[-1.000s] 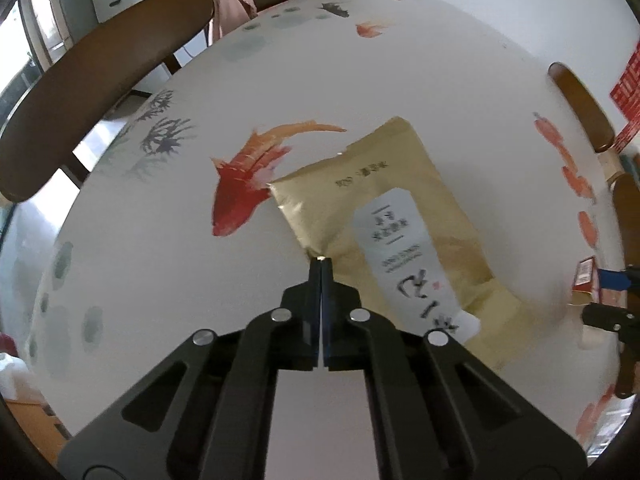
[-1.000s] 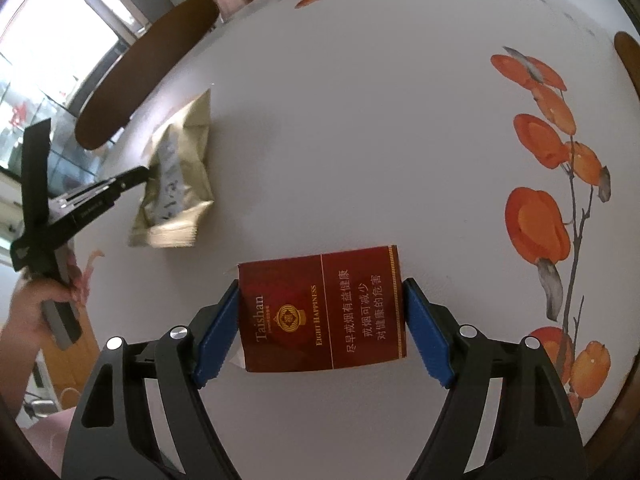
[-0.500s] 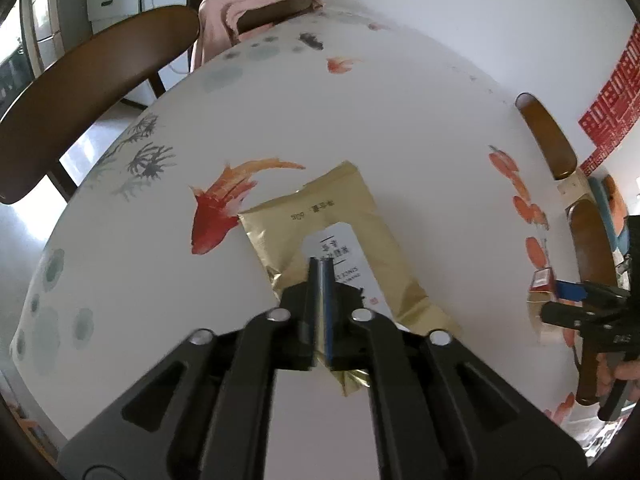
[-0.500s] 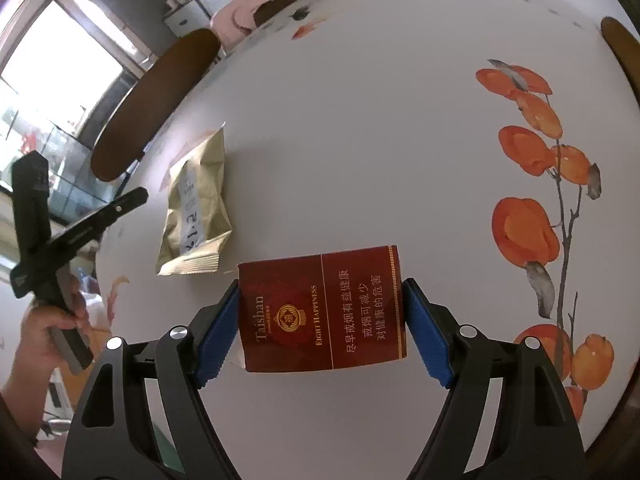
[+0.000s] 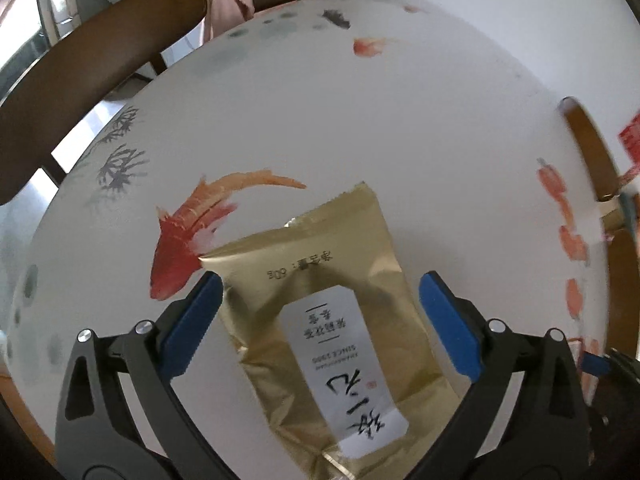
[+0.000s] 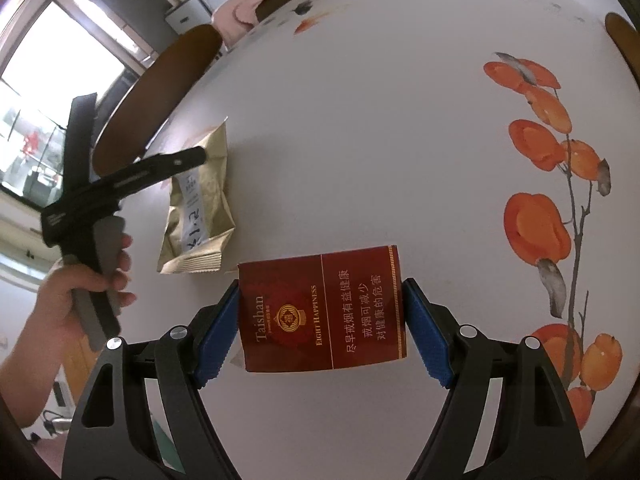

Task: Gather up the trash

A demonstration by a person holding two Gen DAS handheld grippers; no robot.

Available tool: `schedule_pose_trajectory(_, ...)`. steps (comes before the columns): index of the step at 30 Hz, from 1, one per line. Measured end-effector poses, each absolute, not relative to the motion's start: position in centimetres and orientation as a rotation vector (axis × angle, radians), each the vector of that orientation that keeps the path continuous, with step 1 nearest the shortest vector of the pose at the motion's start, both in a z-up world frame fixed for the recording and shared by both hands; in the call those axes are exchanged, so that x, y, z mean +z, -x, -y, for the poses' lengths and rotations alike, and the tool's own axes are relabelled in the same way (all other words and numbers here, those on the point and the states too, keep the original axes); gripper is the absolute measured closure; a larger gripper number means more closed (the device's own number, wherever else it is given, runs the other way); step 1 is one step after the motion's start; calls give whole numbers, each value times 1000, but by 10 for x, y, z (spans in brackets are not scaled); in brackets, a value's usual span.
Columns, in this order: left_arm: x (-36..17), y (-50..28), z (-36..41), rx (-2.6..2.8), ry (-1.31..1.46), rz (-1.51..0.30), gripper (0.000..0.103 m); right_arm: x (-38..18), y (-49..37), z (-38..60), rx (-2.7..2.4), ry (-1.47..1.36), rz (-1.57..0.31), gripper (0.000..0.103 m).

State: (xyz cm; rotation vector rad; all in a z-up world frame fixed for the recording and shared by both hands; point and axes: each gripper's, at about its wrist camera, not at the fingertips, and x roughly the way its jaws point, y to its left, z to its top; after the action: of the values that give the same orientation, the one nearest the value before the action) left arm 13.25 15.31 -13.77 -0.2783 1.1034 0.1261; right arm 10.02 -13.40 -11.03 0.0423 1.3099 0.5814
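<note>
My right gripper (image 6: 320, 320) clamps the red cardboard cigarette pack (image 6: 322, 310). My left gripper (image 5: 318, 312) is opening, straddling the crinkled gold foil pouch (image 5: 320, 300) untouched between its jaws; next I'd lower and close.

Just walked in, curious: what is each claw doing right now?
Left gripper: jaws opening wide around the gold snack pouch, not gripping it.
Right gripper: shut on the red cigarette pack.
</note>
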Motion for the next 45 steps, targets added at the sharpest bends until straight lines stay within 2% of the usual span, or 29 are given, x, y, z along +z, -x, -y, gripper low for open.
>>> schedule_pose_trajectory(10,-155,-139,-134,221,152,-1146,6,-115,-110,138,582,-66,-1324,25)
schedule_pose_trajectory(12,-157,-139,-134,211,145,-1148,10,-116,-110,139,582,-68,-1324,25)
schedule_pose_trajectory(14,-157,-136,-133,179,145,-1138,18,-116,-111,140,581,-73,-1325,25)
schedule_pose_trajectory(15,-156,-135,-131,159,130,-1133,25,-116,-110,140,582,-79,-1324,25)
schedule_pose_trajectory(16,-155,-133,-129,140,123,-1130,39,-116,-111,140,583,-84,-1324,25)
schedule_pose_trajectory(19,-148,-130,-121,63,127,-1124,70,-115,-111,142,585,-94,-1317,25)
schedule_pose_trajectory(26,-145,-130,-129,15,209,-1119,82,-109,-107,150,587,-103,-1300,25)
schedule_pose_trajectory(28,-142,-127,-134,14,242,-1114,94,-108,-106,152,581,-106,-1298,25)
schedule_pose_trajectory(31,-137,-122,-142,-5,280,-1108,101,-105,-105,154,578,-116,-1289,25)
schedule_pose_trajectory(43,-98,-89,-159,-61,280,-1036,103,-97,-100,158,588,-137,-1261,25)
schedule_pose_trajectory(44,-102,-90,-158,-61,281,-1046,98,-97,-100,158,589,-139,-1259,25)
schedule_pose_trajectory(45,-103,-88,-159,-50,287,-1037,72,-96,-99,157,588,-138,-1258,25)
